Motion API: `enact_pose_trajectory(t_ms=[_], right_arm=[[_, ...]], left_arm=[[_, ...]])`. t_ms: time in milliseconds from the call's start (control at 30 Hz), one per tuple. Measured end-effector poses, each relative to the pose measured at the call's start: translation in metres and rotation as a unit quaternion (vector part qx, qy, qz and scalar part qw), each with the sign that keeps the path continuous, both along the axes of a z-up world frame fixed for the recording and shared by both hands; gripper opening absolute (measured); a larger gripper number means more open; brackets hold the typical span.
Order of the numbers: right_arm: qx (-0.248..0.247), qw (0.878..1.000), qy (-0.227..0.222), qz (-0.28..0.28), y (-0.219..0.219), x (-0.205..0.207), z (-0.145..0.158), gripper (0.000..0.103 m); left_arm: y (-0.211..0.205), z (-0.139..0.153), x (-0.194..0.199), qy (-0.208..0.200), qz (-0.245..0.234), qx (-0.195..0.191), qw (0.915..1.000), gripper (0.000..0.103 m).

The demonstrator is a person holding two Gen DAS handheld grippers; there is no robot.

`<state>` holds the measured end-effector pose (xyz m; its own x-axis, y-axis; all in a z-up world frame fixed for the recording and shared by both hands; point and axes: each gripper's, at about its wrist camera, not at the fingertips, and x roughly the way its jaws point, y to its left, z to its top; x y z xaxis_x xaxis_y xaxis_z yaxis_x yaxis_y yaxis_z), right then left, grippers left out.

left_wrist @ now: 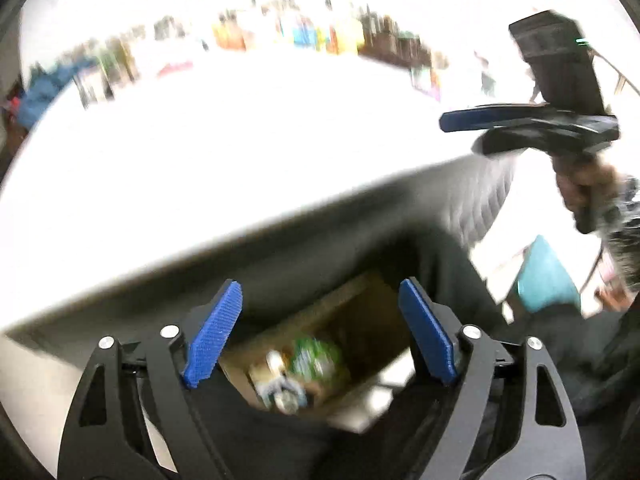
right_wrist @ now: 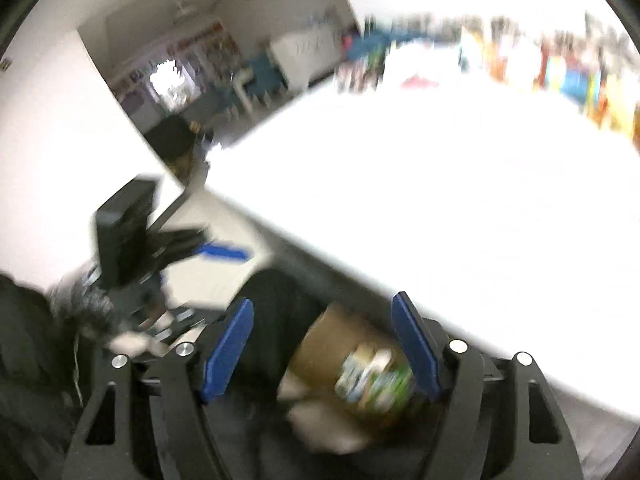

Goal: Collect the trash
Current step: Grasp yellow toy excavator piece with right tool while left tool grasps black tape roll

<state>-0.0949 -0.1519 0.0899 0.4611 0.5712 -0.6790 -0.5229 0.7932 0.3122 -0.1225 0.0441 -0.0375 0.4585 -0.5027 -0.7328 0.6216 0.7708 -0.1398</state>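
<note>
An open brown cardboard box (left_wrist: 360, 300) sits low below the table edge and holds blurred trash (left_wrist: 308, 360): green and white wrappers and small bits. My left gripper (left_wrist: 320, 332) hovers over the box, open, with nothing between its blue pads (left_wrist: 216, 332). My right gripper (right_wrist: 322, 350) is also open and empty above the same box (right_wrist: 332, 332), with the green wrapper trash (right_wrist: 376, 380) beneath its right pad. Each gripper shows in the other's view: the right gripper (left_wrist: 460, 134) at upper right, held by a hand (left_wrist: 588, 192), and the left gripper (right_wrist: 224, 244) at left.
A big white table (left_wrist: 240, 140) fills the space beyond the box, its edge running diagonally just above it. Colourful clutter (left_wrist: 312, 32) lines the table's far side. A teal chair (left_wrist: 544, 276) stands to the right. Dark clothing (right_wrist: 272, 304) lies beside the box.
</note>
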Motion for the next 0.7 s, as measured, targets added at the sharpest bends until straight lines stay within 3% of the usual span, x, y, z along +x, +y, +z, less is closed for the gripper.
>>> enact_pose_trajectory(t_ms=[67,167,267,433,467,533,567,600,700], right_arm=[[-0.036,0.998,-0.038,-0.043,-0.007,0.047,0.012,0.081],[-0.089,0.989,-0.067,-0.098,-0.016,0.136,0.007,0.081],[-0.116,0.982,-0.044,-0.141,-0.026,0.233,-0.017,0.081],[-0.141,0.978,0.007,-0.156,-0.037,0.323,-0.058,0.080],[-0.144,0.977,0.015,-0.155,-0.037,0.333,-0.063,0.076],[-0.153,0.976,0.044,-0.146,-0.037,0.350,-0.078,0.057],[-0.154,0.976,0.044,-0.145,-0.035,0.353,-0.079,0.041],[-0.157,0.977,0.042,-0.141,-0.035,0.352,-0.079,0.032],[-0.153,0.980,0.038,-0.124,-0.033,0.338,-0.078,0.032]], left_arm=[[0.010,0.031,0.017,-0.044,0.030,-0.021,0.9983,0.087],[0.020,0.051,0.044,-0.085,0.069,-0.038,0.9932,0.088],[0.027,0.055,0.075,-0.117,0.116,-0.027,0.9859,0.089],[0.034,0.047,0.138,-0.108,0.175,0.001,0.9786,0.089],[0.039,0.045,0.149,-0.104,0.185,0.007,0.9772,0.089],[0.044,0.039,0.177,-0.092,0.199,0.014,0.9755,0.089],[0.047,0.035,0.191,-0.088,0.209,0.019,0.9736,0.089],[0.051,0.032,0.203,-0.086,0.216,0.022,0.9724,0.089],[0.055,0.020,0.245,-0.082,0.231,0.035,0.9688,0.089]])
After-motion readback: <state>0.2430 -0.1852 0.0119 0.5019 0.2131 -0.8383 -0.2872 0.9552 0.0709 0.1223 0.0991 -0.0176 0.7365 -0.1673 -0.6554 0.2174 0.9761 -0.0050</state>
